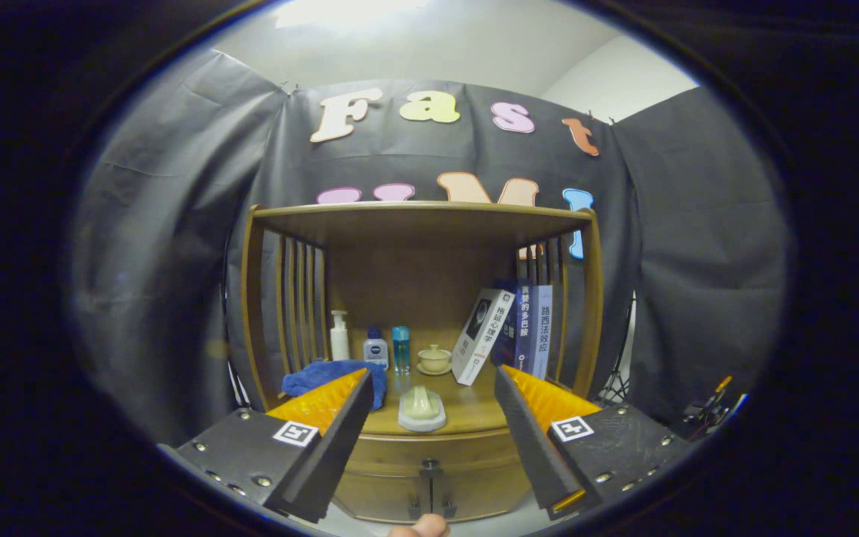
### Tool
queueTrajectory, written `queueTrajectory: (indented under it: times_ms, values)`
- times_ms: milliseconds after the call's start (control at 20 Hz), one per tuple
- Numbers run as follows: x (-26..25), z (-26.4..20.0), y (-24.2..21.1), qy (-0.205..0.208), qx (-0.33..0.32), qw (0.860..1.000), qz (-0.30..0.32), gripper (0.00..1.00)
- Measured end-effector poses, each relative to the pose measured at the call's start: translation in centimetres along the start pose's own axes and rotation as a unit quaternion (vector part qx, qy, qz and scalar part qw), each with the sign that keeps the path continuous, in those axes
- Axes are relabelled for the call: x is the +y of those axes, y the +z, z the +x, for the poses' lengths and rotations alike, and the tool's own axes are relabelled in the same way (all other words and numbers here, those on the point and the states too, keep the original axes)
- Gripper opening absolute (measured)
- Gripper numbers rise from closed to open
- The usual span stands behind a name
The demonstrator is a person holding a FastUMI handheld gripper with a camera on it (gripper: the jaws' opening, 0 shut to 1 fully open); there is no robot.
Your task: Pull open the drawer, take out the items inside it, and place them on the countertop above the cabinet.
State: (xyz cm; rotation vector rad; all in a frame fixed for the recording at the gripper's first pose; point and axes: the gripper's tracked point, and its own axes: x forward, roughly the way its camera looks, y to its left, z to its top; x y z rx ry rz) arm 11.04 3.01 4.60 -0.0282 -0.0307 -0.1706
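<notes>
A wooden cabinet (586,298) stands against the booth wall, with a countertop (474,409) under an upper shelf. The drawer front (392,456) below the countertop looks closed, and its dark handle (430,471) sits at the middle. My gripper (433,373) is open and holds nothing. Its fingers are spread wide in front of the cabinet, some way back from it and a little above the handle's level. The drawer's contents are hidden.
On the countertop lie a blue cloth (329,373) behind the left finger, a white pump bottle (338,337), two small bottles (376,348), a lidded cup (434,359), a soap dish (422,410) near the front edge and leaning books (530,328). A person's fingertip (420,528) shows below the handle.
</notes>
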Motion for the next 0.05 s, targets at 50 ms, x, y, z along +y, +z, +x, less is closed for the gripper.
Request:
queueTrajectory:
  times_ms: [50]
  values:
    - [-0.2,0.08,-0.03,0.0,0.001,1.0,0.0,0.98]
